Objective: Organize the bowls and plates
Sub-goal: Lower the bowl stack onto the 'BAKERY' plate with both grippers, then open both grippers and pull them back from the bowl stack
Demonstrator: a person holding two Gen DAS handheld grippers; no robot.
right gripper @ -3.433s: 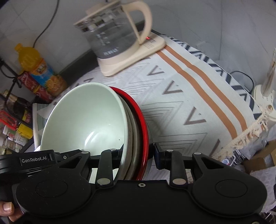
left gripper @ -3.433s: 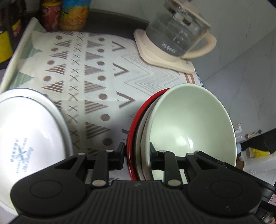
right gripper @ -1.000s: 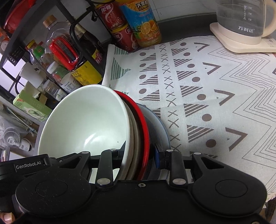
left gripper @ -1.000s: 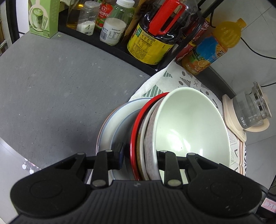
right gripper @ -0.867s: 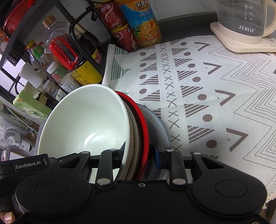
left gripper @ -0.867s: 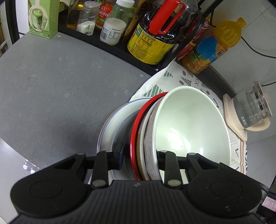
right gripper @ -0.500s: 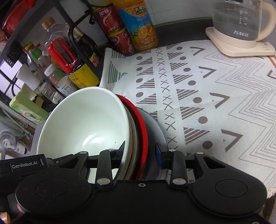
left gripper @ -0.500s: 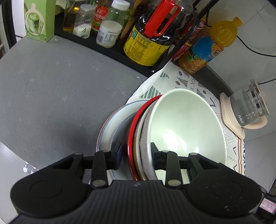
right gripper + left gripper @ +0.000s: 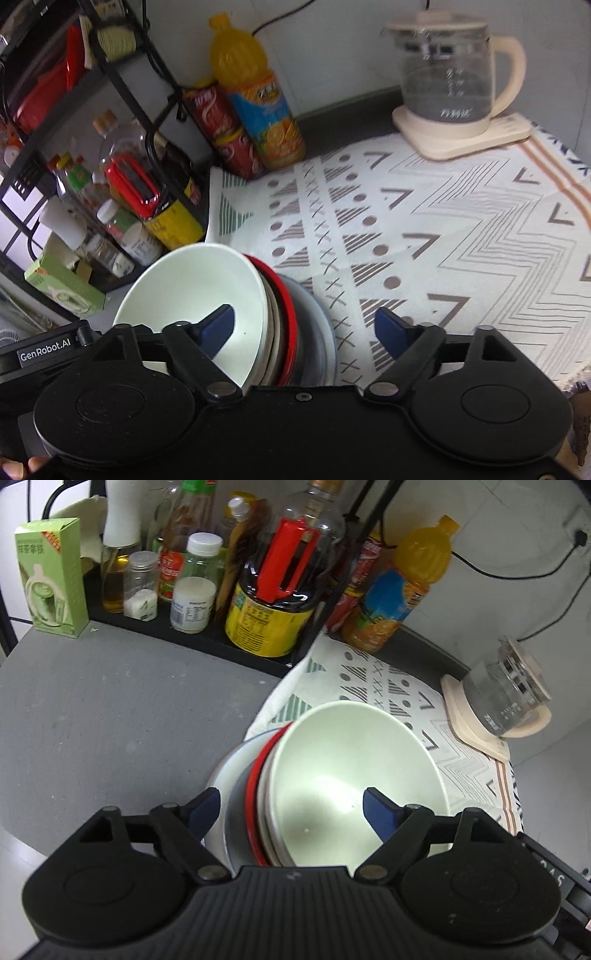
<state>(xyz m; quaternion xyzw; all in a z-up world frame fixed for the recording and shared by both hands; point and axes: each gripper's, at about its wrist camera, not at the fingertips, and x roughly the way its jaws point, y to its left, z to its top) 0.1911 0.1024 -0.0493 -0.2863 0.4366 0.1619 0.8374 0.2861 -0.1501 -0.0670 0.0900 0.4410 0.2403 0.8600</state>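
In the left wrist view the left gripper (image 9: 291, 805) is sitting at the bottom centre of the frame with its jaws spread wide; they have just been opening, and the blue pads are no longer pressing on anything, though the near rims of the stacked dishes are lying in the gap between them. The pale green bowl (image 9: 354, 775) is filling the middle of that view, nested on top of a beige dish (image 9: 266, 805), a red-rimmed plate (image 9: 251, 794) and, lowest and widest, a white plate (image 9: 229, 764). The stack is resting at the left edge of the patterned cloth (image 9: 373, 686), partly over the grey countertop (image 9: 110, 709). In the right wrist view the right gripper (image 9: 304, 326) is likewise standing open at the lower centre, its jaws having just been opening, one blue pad over the inside of the bowl (image 9: 192, 280) and the other over the cloth (image 9: 443, 229), neither touching the stack. The black rack (image 9: 177, 631) of bottles and jars is running across the upper left of the left view, with an orange drink bottle (image 9: 402, 590) beside it at upper centre-right. A glass kettle (image 9: 450, 74) on its cream base is standing at the upper right of the right view. A fingertip (image 9: 37, 463) is showing at the lower left corner there.
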